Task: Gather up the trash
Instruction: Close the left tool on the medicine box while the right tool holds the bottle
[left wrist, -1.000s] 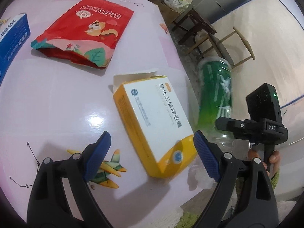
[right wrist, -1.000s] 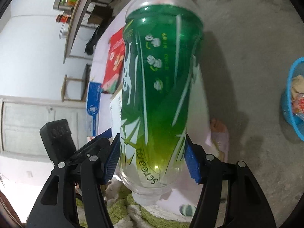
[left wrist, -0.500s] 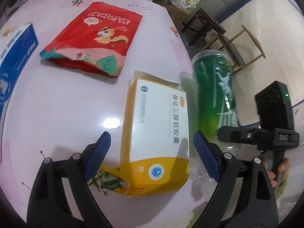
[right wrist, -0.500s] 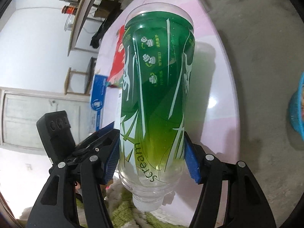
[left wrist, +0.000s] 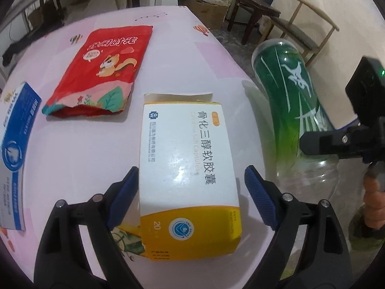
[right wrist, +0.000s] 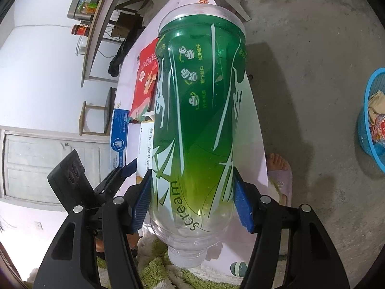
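My right gripper [right wrist: 193, 201] is shut on a green plastic bottle [right wrist: 199, 125], held over the right edge of the pink table; the bottle also shows in the left wrist view [left wrist: 293, 106]. My left gripper [left wrist: 192, 192] is open, its blue pads on either side of a white and yellow medicine box [left wrist: 185, 168] lying flat on the table. A red snack bag [left wrist: 103, 69] lies farther back, and a blue and white box [left wrist: 14, 149] lies at the left.
A blue basket [right wrist: 373, 120] holding trash stands on the concrete floor at the right. The pink table [left wrist: 72, 156] has its edge near the bottle. Wooden chairs [left wrist: 300, 29] and cardboard boxes stand beyond the table.
My left gripper has moved forward and turned, so the medicine box now lies between its open pads. The right gripper has swung the held bottle back over the table edge.
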Motion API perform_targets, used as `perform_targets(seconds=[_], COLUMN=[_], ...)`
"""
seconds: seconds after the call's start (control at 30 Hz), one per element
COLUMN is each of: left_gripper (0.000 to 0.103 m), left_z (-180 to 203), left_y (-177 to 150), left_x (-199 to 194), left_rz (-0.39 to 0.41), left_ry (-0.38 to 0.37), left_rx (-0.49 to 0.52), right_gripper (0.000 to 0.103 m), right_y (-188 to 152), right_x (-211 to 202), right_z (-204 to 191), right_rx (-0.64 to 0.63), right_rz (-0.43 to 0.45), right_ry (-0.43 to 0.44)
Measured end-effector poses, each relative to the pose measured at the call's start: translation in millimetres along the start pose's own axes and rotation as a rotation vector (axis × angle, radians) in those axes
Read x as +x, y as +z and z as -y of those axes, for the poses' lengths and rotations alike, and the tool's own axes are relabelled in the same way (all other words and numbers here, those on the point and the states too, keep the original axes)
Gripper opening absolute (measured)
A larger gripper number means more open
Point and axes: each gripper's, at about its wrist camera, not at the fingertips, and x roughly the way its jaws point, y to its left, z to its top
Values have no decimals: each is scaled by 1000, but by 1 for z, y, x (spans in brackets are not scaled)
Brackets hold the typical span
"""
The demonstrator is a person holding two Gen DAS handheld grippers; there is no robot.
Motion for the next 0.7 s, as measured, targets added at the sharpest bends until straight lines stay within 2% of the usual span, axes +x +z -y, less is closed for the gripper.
perform_targets(seconds=[0.13, 0.7], left_gripper=[73, 69], left_z=[4, 2], left_y=[-2, -5], left_x=[2, -10], left_rz=[-4, 39], left_ry=[35, 48], left_rx=[19, 14], right_gripper=[60, 60], right_y=[-2, -8], right_x=[2, -2], right_z=[-1, -3], right_rx=[0, 2], right_rz=[3, 19], right_ry=[1, 10])
